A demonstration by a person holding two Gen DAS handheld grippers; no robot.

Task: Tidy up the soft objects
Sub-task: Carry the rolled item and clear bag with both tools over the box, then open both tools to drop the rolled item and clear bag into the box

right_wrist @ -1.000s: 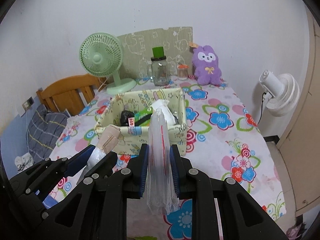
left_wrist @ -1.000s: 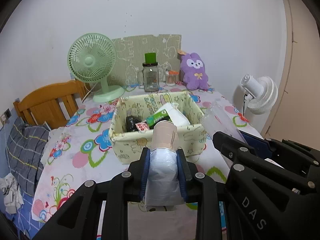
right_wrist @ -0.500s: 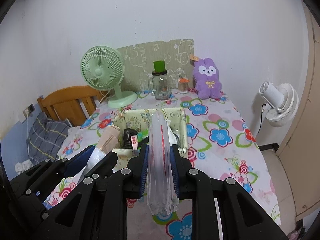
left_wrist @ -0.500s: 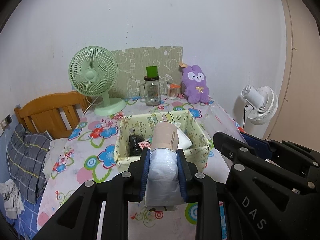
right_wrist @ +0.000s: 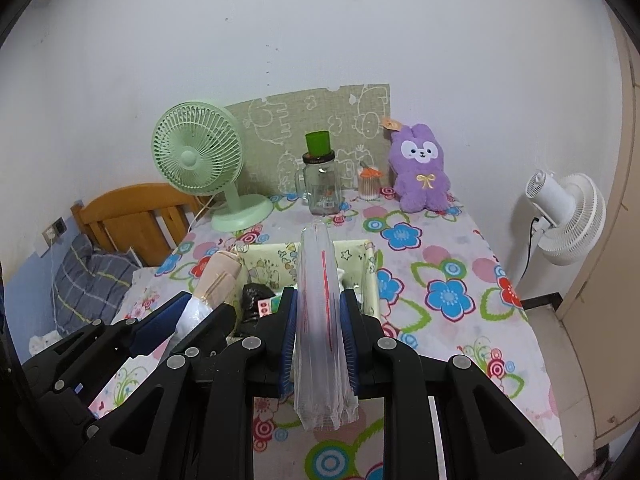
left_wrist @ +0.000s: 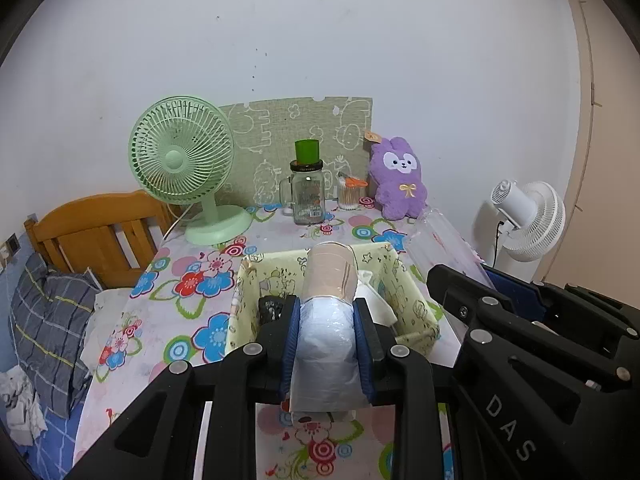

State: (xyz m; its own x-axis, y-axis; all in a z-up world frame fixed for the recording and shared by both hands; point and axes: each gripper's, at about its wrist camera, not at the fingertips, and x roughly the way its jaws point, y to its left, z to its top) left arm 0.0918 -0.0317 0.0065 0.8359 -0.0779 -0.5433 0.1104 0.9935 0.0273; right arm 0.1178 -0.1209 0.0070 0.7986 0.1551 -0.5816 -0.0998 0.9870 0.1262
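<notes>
My left gripper (left_wrist: 326,312) is shut on a plastic-wrapped roll (left_wrist: 328,320), white near the pads and beige at its far end. It shows again from the side as the roll (right_wrist: 214,280) in the right wrist view. My right gripper (right_wrist: 318,304) is shut on a flat clear plastic bag (right_wrist: 318,300) with red marks, held edge-up. Both are held above the near side of a pale yellow fabric basket (left_wrist: 416,304), seen too as the basket (right_wrist: 370,276), which holds a black item and white packets. A purple plush bunny (left_wrist: 398,178) sits at the table's back.
On the flowered tablecloth (right_wrist: 436,280) stand a green desk fan (left_wrist: 184,160), a glass jar with green lid (left_wrist: 306,192) and a small cup of sticks (left_wrist: 350,194) before a patterned board. A white fan (right_wrist: 568,216) stands right; a wooden headboard (left_wrist: 96,228) and grey plaid bedding lie left.
Both grippers have lifted and drawn back with their loads. The basket now sits lower in view and is more covered by the held items.
</notes>
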